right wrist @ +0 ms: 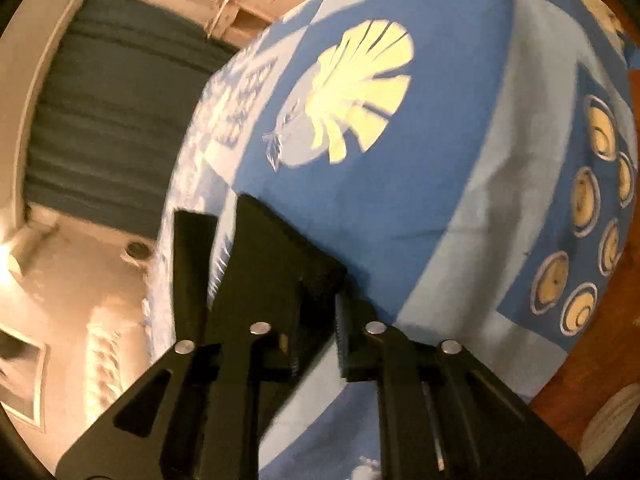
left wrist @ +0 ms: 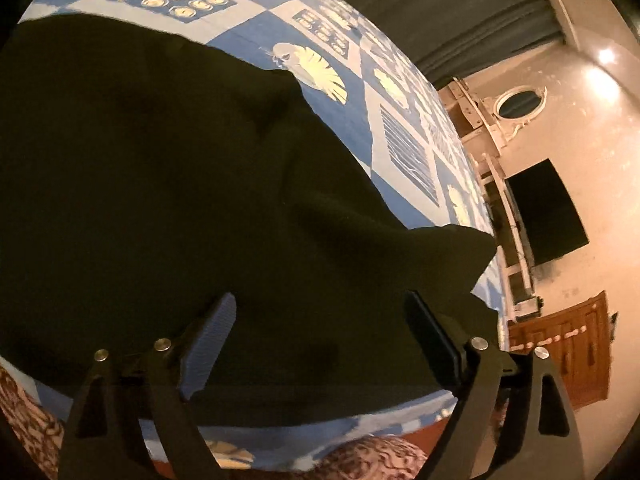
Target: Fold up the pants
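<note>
- Two handheld grippers are seen over a bed whose blue patterned sheet (left wrist: pixel 400 92) carries the dark pants (left wrist: pixel 160 168).
- Spread wide over most of the left wrist view, the pants are shown running from 9 o'clock toward a loose corner at 3 o'clock.
- Jaws of the left gripper (left wrist: pixel 320 344) are held wide apart over the cloth, with nothing pinched.
- Jaws of the right gripper (right wrist: pixel 316 300) are nearly closed on a dark fabric edge, apparently part of the pants (right wrist: pixel 280 248); a firm pinch cannot be confirmed.
- For a neat fold, the near hem at 6 o'clock would best be taken squarely by the left gripper, and both edges kept taut and aligned.
</note>
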